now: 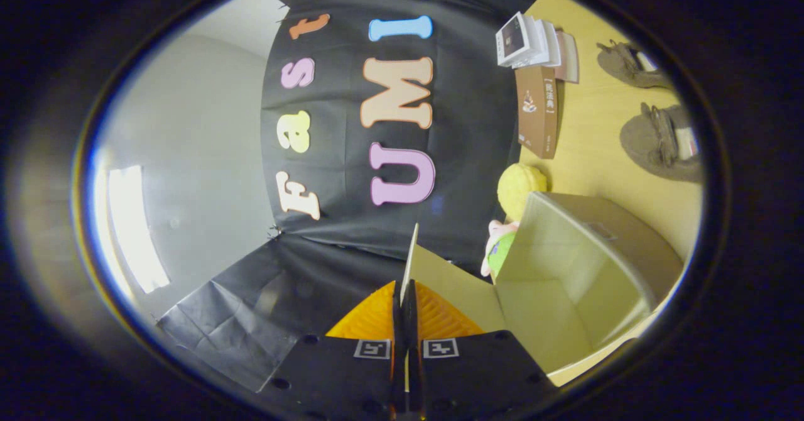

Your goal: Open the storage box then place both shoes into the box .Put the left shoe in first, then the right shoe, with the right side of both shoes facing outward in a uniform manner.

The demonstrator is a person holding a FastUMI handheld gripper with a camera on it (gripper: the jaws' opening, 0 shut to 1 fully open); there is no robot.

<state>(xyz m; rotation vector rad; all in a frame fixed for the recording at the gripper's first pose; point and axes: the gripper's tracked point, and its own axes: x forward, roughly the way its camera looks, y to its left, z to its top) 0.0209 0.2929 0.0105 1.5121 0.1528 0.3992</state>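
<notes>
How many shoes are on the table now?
2. One shoe lies beyond the open storage box; the other shoe lies farther off, beside the books. The gripper pinches the box's lid.

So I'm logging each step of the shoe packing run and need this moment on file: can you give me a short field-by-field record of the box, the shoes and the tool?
tool: fingers closed together, pinching the thin edge of the box lid
storage box: open, inside looks empty, lid flap raised edge-on between the fingers
shoes: two grey shoes on the wooden table, beyond the box, none inside yet
other items: stack of books, brown book, yellow plush toy beside the box
task stage: box opened, shoe placing not yet begun
</notes>
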